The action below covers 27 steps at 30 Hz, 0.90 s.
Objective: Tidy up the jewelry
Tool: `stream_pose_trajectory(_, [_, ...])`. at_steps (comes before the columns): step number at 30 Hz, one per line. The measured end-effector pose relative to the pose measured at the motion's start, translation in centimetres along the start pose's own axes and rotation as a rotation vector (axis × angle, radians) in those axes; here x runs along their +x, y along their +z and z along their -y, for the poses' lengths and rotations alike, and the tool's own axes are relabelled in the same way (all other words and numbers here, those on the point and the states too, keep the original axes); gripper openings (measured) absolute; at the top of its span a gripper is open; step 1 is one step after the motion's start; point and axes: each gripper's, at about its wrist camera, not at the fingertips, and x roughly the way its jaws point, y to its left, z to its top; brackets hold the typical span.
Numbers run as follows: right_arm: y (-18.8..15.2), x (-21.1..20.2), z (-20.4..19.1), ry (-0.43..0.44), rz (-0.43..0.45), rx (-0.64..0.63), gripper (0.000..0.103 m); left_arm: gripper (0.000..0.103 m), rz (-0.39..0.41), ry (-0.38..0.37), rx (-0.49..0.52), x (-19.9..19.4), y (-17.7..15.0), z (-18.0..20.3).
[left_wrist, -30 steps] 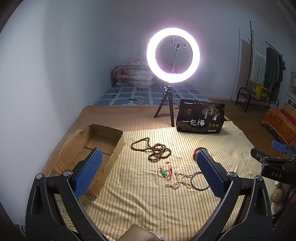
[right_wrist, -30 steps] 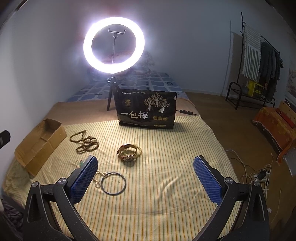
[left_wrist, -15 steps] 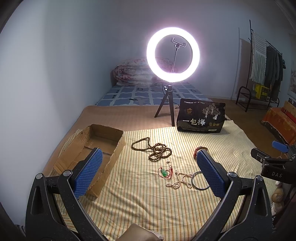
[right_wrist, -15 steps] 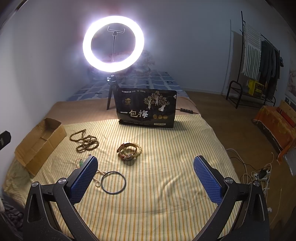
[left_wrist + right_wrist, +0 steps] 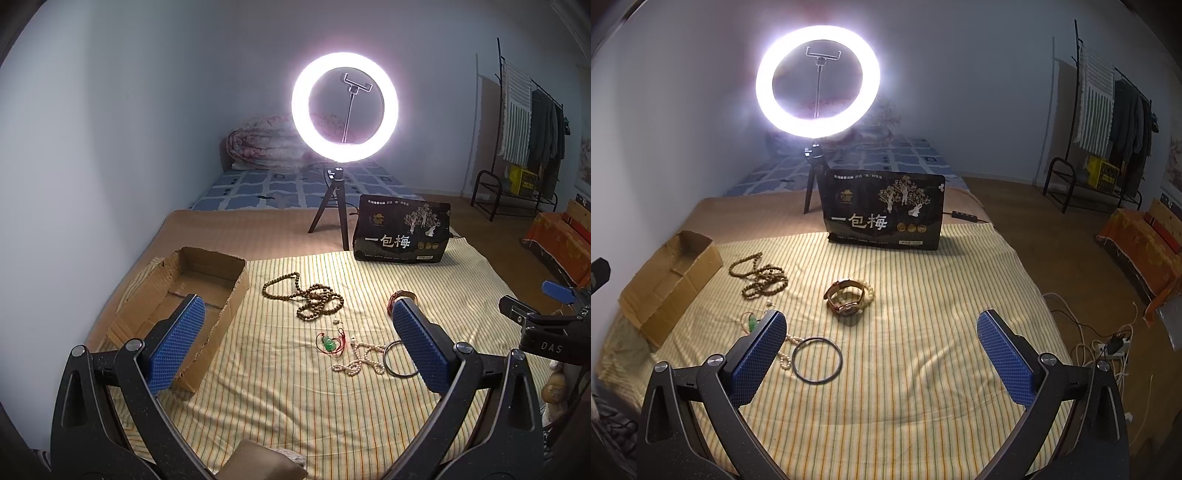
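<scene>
One cardboard box (image 5: pixel 192 295) is lying open at the far left on the striped yellow cloth (image 5: pixel 923 332), which is covering a bed; right of it one long strand of brown wooden beads (image 5: pixel 310 299) is lying coiled; nearer, one green pendant on a red cord (image 5: pixel 330 342) is sitting just left of one pearl strand (image 5: pixel 360 363), whose right end is meeting one thin black bangle (image 5: pixel 817 360); farther right, one brown-strapped watch (image 5: pixel 846 301) is resting against one pale bead bracelet (image 5: pixel 868 291), all outside the box.

Both claws are hovering above the cloth with jaws spread wide and gripping nothing: the left claw (image 5: pixel 299 345) is framing the pendant and pearls, and the right claw (image 5: pixel 881 356) is hanging near the bangle.

At the far edge one lit ring light (image 5: pixel 344 108) is standing on a tripod, one black package (image 5: pixel 884 210) beside it reading "一包梅"; a folded quilt (image 5: pixel 258 144) is lying against the blue-grey wall; a clothes rack (image 5: pixel 1108 129) is standing at the far right; the right claw's body in the left view is reading "DAS".
</scene>
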Motion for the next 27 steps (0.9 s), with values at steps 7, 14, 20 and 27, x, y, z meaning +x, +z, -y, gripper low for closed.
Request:
stream_pose_trajectory(7, [0.1, 0.5, -0.2, 0.010, -0.024, -0.008, 0.103, 0.103, -0.031, 0.002, 0.011, 1.0, -0.2, -0.2])
stream_pose_trajectory(14, [0.8, 1.1, 0.1, 0.019, -0.040, -0.032, 0.103, 0.103, -0.095, -0.011, 0.076, 2.6, -0.5, -0.1])
stream_pose_trajectory(20, [2.3, 3.6, 0.8, 0.062, -0.069, -0.104, 0.103, 0.103, -0.151, -0.059, 0.191, 4.4, -1.2, 0.9])
stream_pose_trajectory(27, [3.4, 8.2, 0.6, 0.122, -0.150, -0.105, 0.103, 0.093, -0.234, -0.162, 0.240, 7.2, -3.0, 2.8])
